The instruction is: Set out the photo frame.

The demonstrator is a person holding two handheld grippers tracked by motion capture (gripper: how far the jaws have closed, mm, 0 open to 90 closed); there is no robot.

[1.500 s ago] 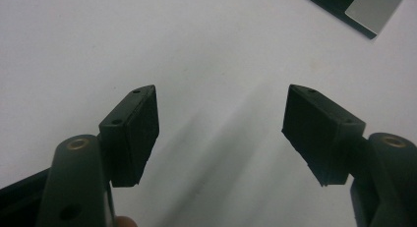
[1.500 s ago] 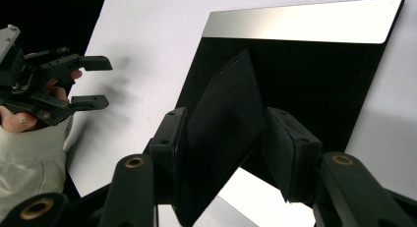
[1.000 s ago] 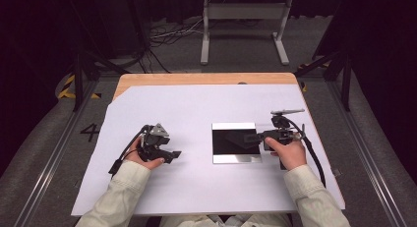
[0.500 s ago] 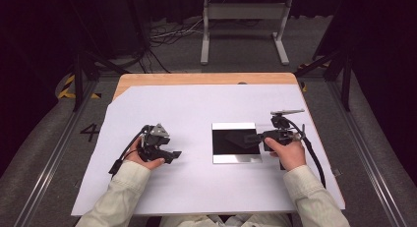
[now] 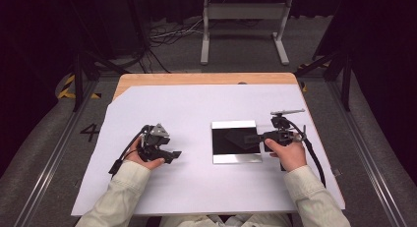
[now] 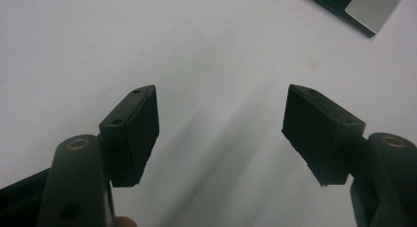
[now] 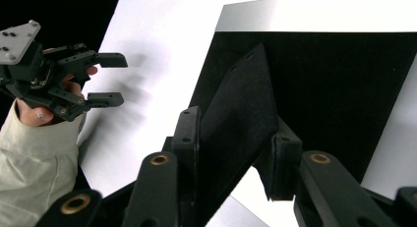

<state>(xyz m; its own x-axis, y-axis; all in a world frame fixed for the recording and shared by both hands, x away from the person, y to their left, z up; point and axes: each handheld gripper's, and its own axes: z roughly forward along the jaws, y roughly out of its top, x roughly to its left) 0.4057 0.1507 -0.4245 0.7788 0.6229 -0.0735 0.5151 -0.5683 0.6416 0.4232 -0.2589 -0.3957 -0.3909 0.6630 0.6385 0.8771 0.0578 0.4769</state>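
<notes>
White table [image 5: 196, 109], one black tray [image 5: 236, 142], left tongs [image 5: 173, 155] spread, right tongs [image 7: 231, 153] pinching one black flap [image 7: 241, 104].

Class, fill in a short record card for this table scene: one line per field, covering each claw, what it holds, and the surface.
Left claw: open, holding nothing, over the white sheet
Right claw: shut on a corner of the black flap, which is lifted at an angle
Black panel: lies flat on the sheet, silver border along its near edge
Gap: the left claw is apart from the panel
Table edge: wood, beyond the sheet
</notes>
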